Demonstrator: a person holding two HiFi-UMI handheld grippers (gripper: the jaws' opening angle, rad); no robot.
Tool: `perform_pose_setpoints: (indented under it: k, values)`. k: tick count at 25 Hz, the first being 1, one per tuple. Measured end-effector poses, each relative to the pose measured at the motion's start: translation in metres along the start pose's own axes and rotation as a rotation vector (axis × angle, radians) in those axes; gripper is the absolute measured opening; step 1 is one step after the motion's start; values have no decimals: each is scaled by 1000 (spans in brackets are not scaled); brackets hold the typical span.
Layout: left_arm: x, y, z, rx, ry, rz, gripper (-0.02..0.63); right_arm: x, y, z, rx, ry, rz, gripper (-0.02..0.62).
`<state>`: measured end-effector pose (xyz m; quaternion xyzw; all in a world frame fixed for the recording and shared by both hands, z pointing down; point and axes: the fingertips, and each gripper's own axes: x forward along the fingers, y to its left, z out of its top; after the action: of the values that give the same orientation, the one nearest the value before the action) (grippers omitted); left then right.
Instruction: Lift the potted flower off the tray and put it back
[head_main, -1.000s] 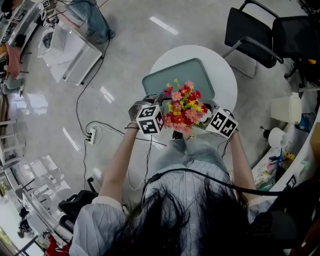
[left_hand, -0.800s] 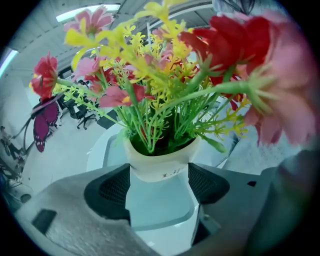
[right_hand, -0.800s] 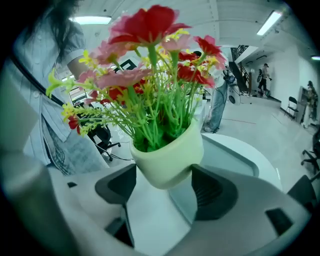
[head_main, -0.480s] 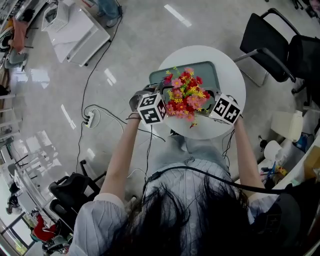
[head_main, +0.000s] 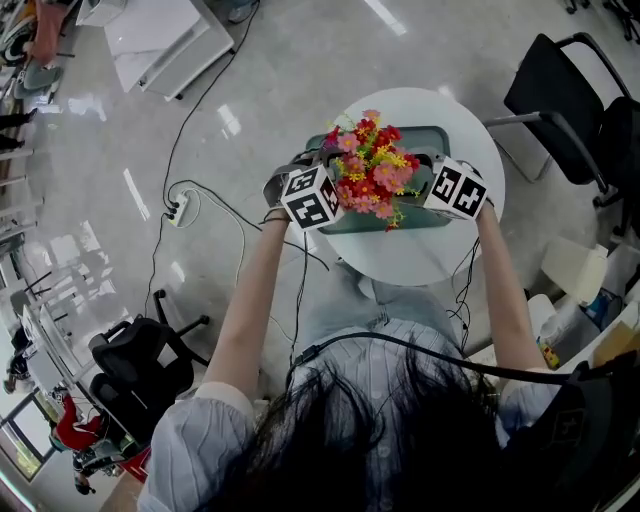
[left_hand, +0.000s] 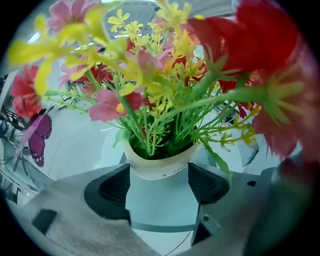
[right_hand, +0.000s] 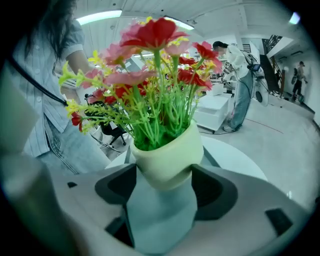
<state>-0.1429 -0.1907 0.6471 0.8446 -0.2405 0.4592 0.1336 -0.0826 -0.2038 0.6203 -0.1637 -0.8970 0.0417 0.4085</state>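
The person's dark hair (head_main: 370, 440) fills the bottom of the head view and hides the lap; both forearms reach forward from it. Each forearm ends at a marker cube, one at the left (head_main: 312, 197) and one at the right (head_main: 457, 190). The jaws beyond the cubes are lost under the flowers (head_main: 372, 175). These red, pink and yellow blooms also cover the pot completely from above, so that view does not show whether its base touches the tray.

The left gripper (left_hand: 159, 186) has its dark ribbed pads (left_hand: 112, 187) pressed against opposite sides of the cream pot (left_hand: 160, 167), just under the rim. The right gripper (right_hand: 167, 192) pinches the same pot from the other side, with its pads (right_hand: 215, 192) tight on the rounded body. In the right gripper view the pot's rounded bottom shows with green tray surface below it, but any gap between them is hard to judge. Petals close to the left gripper's camera are blurred and block its upper right.

The pot holds a thick bunch of green stems. It is over the middle of the green tray (head_main: 428, 134), and the flowers hide much of the tray. The tray lies on a round white table (head_main: 420, 262), with its left end near the table's left edge. Farther off, a black chair (head_main: 560, 95) stands beyond the table's right edge. A power strip (head_main: 178, 212) with cables lies on the floor to the left.
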Motion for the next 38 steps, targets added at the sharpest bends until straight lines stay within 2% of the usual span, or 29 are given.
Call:
perform_pose_setpoints:
  k: [5,10,14,20,23,26,32,38]
  values:
    - [13,9,-13,-69,13,26,356,14,-14,-5,-46,37,52,339]
    - [25,15,-21,-134,24,40,356,29,-29,-14,-108,99,63,338]
    - [26,17,-26,-163,24,39,356,34,-34,-13,-106,101,83,337]
    - [26,18,-24,-180,5,49,356,35,-37,-12,-116,108,67,337]
    - [27,18,-25,-199,9,38,356,35,-38,-13,-112,123,40,338]
    - [23,18,-28,-254,-6,44,356,31,-39,-11,-93,126,1,338]
    - [7,7,-30,-320,-103,32,356,13,-32,-3,18,54,-77,337]
    - [-25,2,-24,-332,-175,93,354,-10,-19,9,102,-45,-212,337]
